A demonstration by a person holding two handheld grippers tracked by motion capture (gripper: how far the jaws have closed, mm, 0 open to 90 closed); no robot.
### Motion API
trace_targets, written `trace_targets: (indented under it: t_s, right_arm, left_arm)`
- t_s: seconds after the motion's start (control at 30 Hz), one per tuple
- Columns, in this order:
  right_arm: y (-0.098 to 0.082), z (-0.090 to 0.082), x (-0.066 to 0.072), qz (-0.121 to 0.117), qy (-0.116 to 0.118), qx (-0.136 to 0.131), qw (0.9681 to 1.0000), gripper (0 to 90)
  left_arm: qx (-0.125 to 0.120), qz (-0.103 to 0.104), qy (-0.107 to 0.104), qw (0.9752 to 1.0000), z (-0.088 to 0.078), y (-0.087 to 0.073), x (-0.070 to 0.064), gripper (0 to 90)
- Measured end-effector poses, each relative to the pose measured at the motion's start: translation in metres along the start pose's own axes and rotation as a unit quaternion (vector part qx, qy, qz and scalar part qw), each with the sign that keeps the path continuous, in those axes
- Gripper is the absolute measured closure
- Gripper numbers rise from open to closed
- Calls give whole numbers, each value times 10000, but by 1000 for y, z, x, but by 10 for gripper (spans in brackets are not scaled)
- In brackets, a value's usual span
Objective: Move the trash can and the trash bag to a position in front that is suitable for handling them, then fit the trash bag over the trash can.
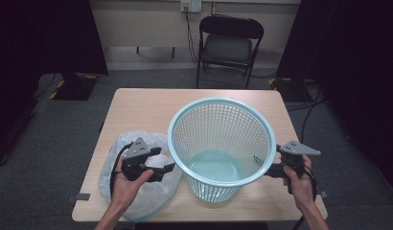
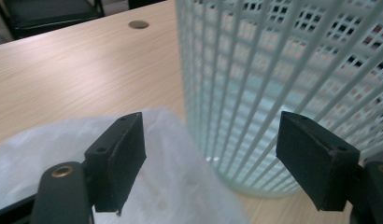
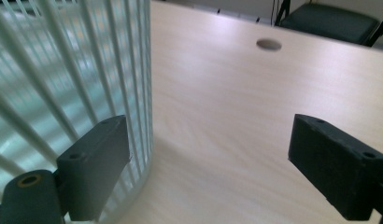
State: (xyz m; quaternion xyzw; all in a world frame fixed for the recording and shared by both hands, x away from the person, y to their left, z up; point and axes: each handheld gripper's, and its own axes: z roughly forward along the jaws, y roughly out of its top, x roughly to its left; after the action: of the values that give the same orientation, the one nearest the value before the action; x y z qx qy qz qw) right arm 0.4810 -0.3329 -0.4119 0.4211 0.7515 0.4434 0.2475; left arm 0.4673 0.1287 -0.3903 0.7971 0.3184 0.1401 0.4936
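- The worktop (image 1: 137, 108) carries a pale green mesh basket (image 1: 221, 143), upright, near its front edge.
- A clear plastic bag (image 1: 137, 191) lies touching the basket's left.
- The left hand-held gripper (image 1: 161, 170) hovers over the bag, jaws wide, empty.
- The right hand-held gripper (image 1: 273, 168), right of the basket, gapes, empty.

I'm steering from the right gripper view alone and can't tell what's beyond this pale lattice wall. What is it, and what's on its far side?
Observer: It's a round light-blue plastic mesh basket, standing upright and empty on the wooden table.
Operator: And past it?
Observer: A crumpled clear plastic bag lies beside the basket, under the left gripper.
Operator: Is that gripper holding the bag?
Observer: No. In the left gripper view its jaws stand wide apart above the bag, nothing pinched.
Operator: Where's my right gripper?
Observer: At the basket's outer wall, open, below the rim.
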Motion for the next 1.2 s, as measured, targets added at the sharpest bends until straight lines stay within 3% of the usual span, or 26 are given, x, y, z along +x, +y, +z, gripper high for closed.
trace_targets:
  t_s: [0.07,0.27,0.33,0.5,0.53,0.57,0.6,0.73,0.9,1.1,1.2]
  right_arm:
    - [-14,7,-4,28,-68,205,9998,121]
    - [-55,24,-16,197,-203,776,9966,125]
    - [-61,29,-19,182,-278,1028,9941,130]
    - [-67,36,-23,238,-390,1187,9919,124]
    - [-68,36,-24,229,-415,1225,9913,125]
    - [-69,37,-25,243,-435,1269,9907,125]
    - [-70,38,-25,258,-464,1298,9901,124]
    - [-72,40,-27,268,-476,1314,9898,115]
    - [-74,41,-28,275,-473,1236,9908,98]
    - [-75,40,-27,281,-496,1236,9907,97]
    - [-75,40,-26,328,-553,1245,9901,97]
  left_arm:
    - [11,-130,83,9999,-6,-8,7,221]
    - [408,-393,532,9970,-17,-31,30,189]
    - [530,-474,575,9958,-16,-40,37,189]
    - [977,-563,747,9908,-3,-59,47,193]
    - [979,-635,807,9899,-1,-62,47,197]
    - [980,-715,731,9899,1,-65,47,198]
    - [1035,-720,692,9896,3,-66,47,198]
    - [1333,-470,901,9858,13,-70,44,185]
    - [1436,-470,912,9843,20,-75,48,163]
    - [1711,-143,1069,9793,30,-78,44,154]
    - [1752,-214,1107,9781,35,-80,42,151]
